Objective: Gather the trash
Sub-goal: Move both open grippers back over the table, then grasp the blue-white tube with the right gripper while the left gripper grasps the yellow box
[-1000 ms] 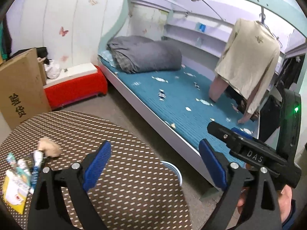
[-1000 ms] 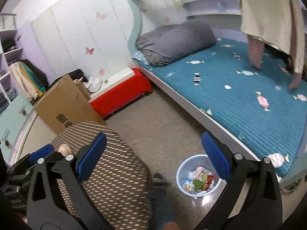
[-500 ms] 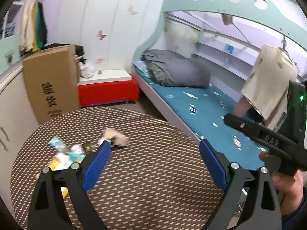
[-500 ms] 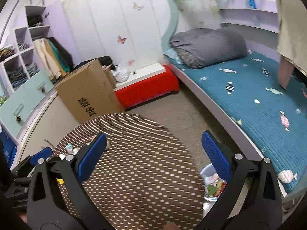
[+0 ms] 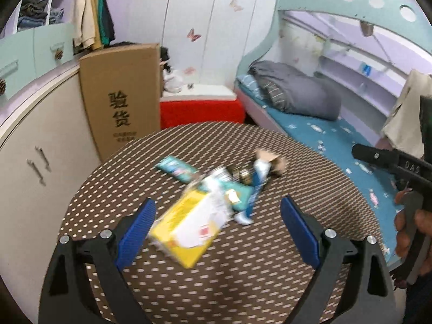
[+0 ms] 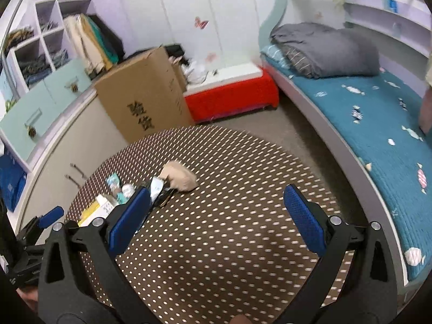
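A heap of trash lies on the round dotted table. In the left wrist view it holds a yellow and white packet, a teal wrapper, a blue and white wrapper and a crumpled tan wad. My left gripper hovers open just before the yellow packet, holding nothing. The right wrist view shows the tan wad and the wrappers on the table's left part. My right gripper is open and empty above the table, right of the heap. The bin is out of view.
A tall cardboard box stands behind the table beside a cream cabinet. A red bench sits at the back wall. A bed with a teal mattress and grey bedding runs along the right.
Both grippers have swung left, away from the bed and the floor bin, and now face the table. The left gripper has closed in on the trash heap. The bin left the view.
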